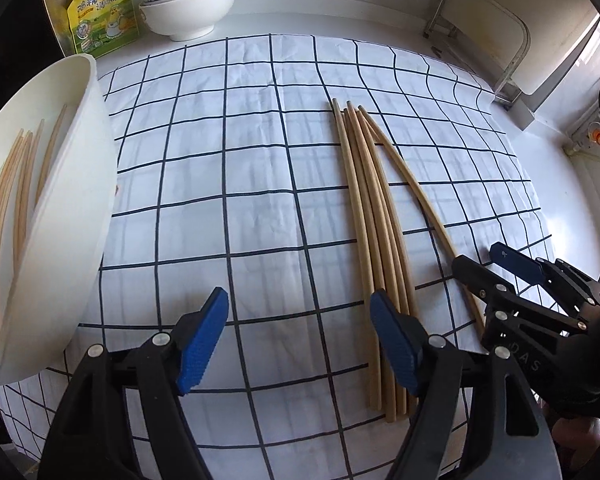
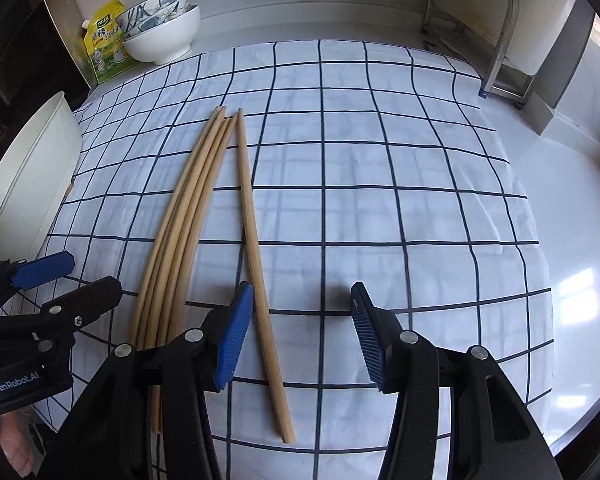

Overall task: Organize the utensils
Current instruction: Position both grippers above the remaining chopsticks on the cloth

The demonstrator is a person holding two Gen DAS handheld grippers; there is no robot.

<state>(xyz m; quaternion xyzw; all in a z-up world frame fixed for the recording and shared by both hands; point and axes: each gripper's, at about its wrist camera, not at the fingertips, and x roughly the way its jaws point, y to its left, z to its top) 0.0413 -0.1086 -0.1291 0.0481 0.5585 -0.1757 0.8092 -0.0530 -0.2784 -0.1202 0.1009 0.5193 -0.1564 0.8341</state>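
Here, chopsticks are seen partly sorted on a checked cloth, with both grippers released.

A checked cloth (image 1: 260, 184) is spread over the white counter (image 2: 572, 208), and a white tray (image 1: 72, 216) is set at its 9 o'clock edge, with several chopsticks (image 1: 4, 216) laid inside. A stack of bowls (image 1: 188, 4) and a yellow packet (image 1: 100, 16) are kept at 11 o'clock. A bundle of chopsticks (image 2: 180, 248) is laid on the cloth, and a single chopstick (image 2: 256, 264) lies just beside it. The left gripper (image 1: 298, 344) is held open and empty near the bundle's near ends. The right gripper (image 2: 302, 340) is spread around the single chopstick, which is not gripped.
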